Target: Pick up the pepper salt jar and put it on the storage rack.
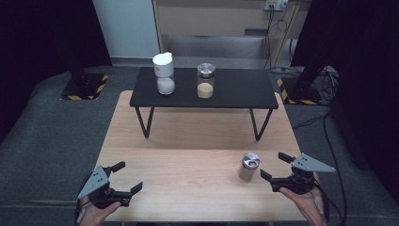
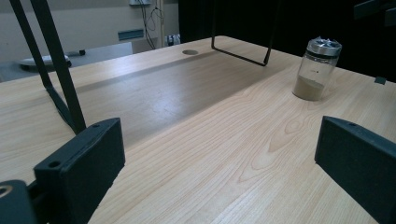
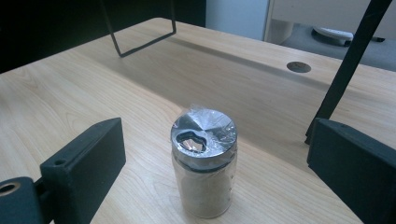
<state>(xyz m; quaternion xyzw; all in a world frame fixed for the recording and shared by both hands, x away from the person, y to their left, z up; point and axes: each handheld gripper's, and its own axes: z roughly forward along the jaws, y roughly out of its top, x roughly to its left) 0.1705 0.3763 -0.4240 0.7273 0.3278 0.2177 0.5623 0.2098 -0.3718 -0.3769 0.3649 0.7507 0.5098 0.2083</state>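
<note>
Right claw [image 1: 273, 167] open beside shaker jar [image 1: 248, 166], tan powder inside

The high view looks down and forward from above my side of the wooden table [image 1: 188, 169], taking in the black shelf [image 1: 204, 89] at its far side. My left gripper [image 1: 126, 177] carries a camera low over the tabletop, looking across it to the small shaker jar [image 2: 317, 69] well off. The camera on my right gripper [image 1: 275, 165] sits close behind that same jar [image 3: 204, 163], facing the shelf's legs. All three views share the jar and tabletop.
</note>
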